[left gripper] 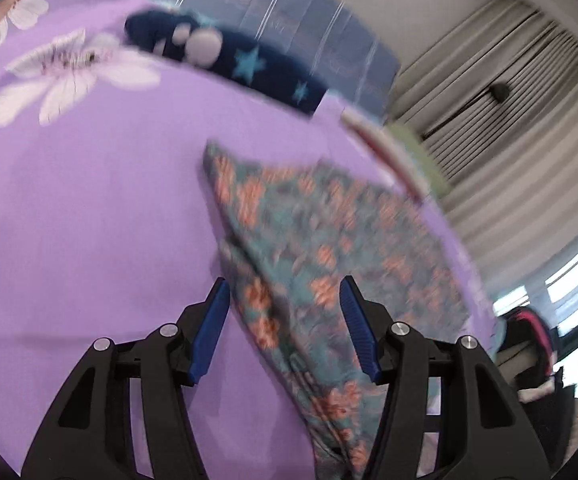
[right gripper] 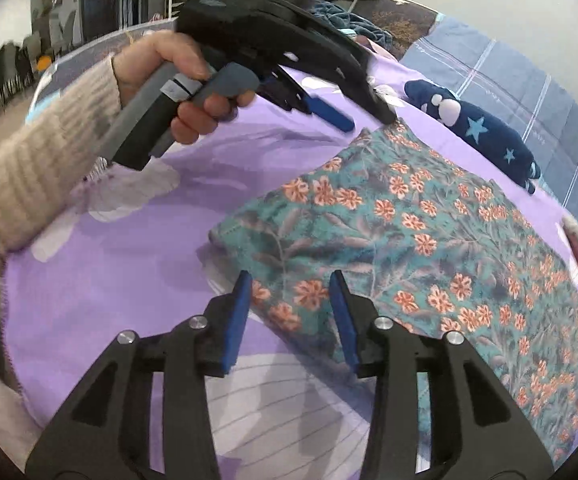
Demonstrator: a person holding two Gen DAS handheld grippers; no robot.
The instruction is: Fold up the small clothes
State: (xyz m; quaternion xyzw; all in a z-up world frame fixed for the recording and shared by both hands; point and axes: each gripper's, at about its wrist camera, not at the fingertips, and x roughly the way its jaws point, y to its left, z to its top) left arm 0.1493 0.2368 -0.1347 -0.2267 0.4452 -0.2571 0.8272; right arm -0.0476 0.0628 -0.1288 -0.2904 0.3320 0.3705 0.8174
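A teal garment with orange flowers [right gripper: 429, 240] lies flat on the purple bed sheet [right gripper: 129, 280]; in the left wrist view the garment [left gripper: 321, 248] is blurred. My right gripper [right gripper: 291, 280] is open, its blue pads straddling the garment's near corner just above it. My left gripper [left gripper: 285, 288] is open over the garment's near edge; in the right wrist view the left gripper [right gripper: 365, 120] hovers at the garment's far corner, held by a hand in a cream sleeve.
A folded navy garment with stars [right gripper: 481, 128] lies on the sheet beyond the teal one, also in the left wrist view [left gripper: 229, 60]. A blue striped pillow [right gripper: 529, 92] is behind it. Curtains [left gripper: 509, 92] and a window stand past the bed's edge.
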